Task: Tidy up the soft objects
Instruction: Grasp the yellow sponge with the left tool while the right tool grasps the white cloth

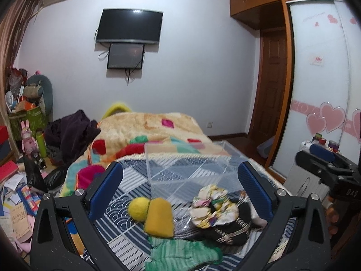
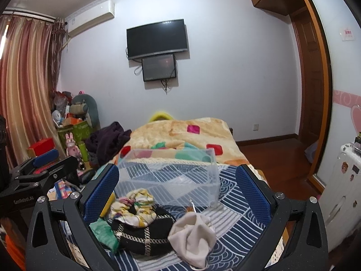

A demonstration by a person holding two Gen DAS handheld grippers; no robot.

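Observation:
Soft items lie on the blue patterned bedsheet (image 1: pixel 126 205): a yellow knit hat with a pompom (image 1: pixel 155 214), a green knit piece (image 1: pixel 182 255), a floral cloth (image 1: pixel 214 205) on a black patterned bag (image 1: pixel 227 230), and a beige pouch (image 2: pixel 191 237). A clear plastic box (image 2: pixel 171 174) stands empty just beyond them; it also shows in the left wrist view (image 1: pixel 187 167). My left gripper (image 1: pixel 180 194) is open above the hat and floral cloth. My right gripper (image 2: pixel 178 194) is open above the floral cloth (image 2: pixel 135 207), black bag (image 2: pixel 144 232) and pouch. Both hold nothing.
A fleece blanket (image 1: pixel 153 133) with coloured patches covers the far bed. Dark clothes (image 1: pixel 70 133) lie at its left. Clutter, toys and papers fill the floor on the left (image 1: pixel 20 192). A wardrobe (image 1: pixel 320 79) and white cabinet (image 2: pixel 338 192) stand at the right.

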